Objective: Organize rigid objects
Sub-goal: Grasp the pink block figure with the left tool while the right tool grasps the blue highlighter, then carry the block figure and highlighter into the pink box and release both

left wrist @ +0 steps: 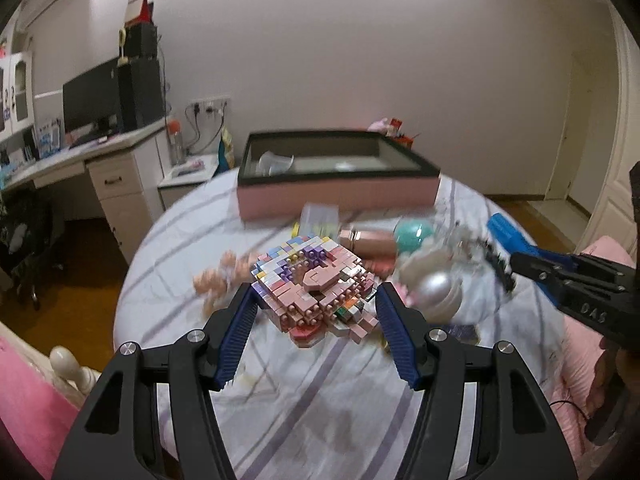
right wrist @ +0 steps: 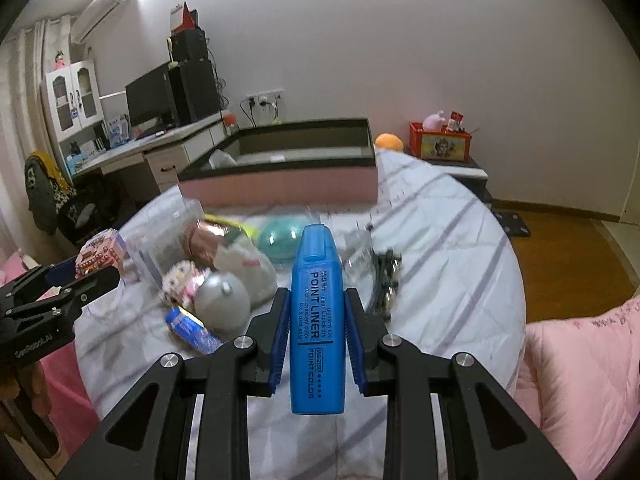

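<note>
Here, blue highlighter (right wrist: 317,316) (cap forward) lies along right gripper's (right wrist: 317,332) jaws.

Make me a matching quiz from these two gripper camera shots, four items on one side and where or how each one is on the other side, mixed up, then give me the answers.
Things:
1. blue highlighter
2. brick-built model
3. pink box
4. silver dome

Places or states:
A. lying on the bedsheet in the pile of small items
B. clamped between the right gripper's pads, cap pointing away from the camera
C. at the far end of the bed, open on top, dark rim
D. between the left gripper's pads, off the sheet

Pairs: 1-B, 2-D, 3-C, 4-A
</note>
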Tool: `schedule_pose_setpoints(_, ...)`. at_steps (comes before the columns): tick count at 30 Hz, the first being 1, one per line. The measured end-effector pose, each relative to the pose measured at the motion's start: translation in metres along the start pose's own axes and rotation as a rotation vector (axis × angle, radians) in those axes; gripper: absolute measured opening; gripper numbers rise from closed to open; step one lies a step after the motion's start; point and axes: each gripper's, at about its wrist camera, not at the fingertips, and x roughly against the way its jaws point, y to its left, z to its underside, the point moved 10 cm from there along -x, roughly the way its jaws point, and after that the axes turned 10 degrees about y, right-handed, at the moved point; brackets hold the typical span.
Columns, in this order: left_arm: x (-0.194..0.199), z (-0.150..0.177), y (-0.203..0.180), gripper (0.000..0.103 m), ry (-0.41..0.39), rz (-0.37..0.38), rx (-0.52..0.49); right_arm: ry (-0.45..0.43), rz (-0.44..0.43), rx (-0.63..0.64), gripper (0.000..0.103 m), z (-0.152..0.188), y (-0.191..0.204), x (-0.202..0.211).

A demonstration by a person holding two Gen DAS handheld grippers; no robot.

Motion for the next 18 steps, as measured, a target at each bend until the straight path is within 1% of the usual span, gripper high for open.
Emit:
schedule_pose_setpoints(6,0.004,-0.035,-0.012,0.063,-0.05,0.02,-0.016,-0.047,-0.027,0.025,0.027,-0.032,0.012,0.004)
schedule_pose_setpoints(10,0.0,-0.064,-0.017,0.063,-0.068,0.037,-0.034,-0.072,-0.043,0.044,0.027,-0.059,0.018,0.003)
schedule_pose_setpoints(14,-0.011,-0.102,-0.017,0.063,-0.092,0.029,-0.059,-0.091,-0.052,0.064,0.027,-0.09,0.022,0.001)
schedule_pose_setpoints(18,-0.03,-0.146,-0.014,0.063,-0.096,0.031,-0.081,-0.104,-0.065,0.094,0.027,-0.13,0.025,-0.009)
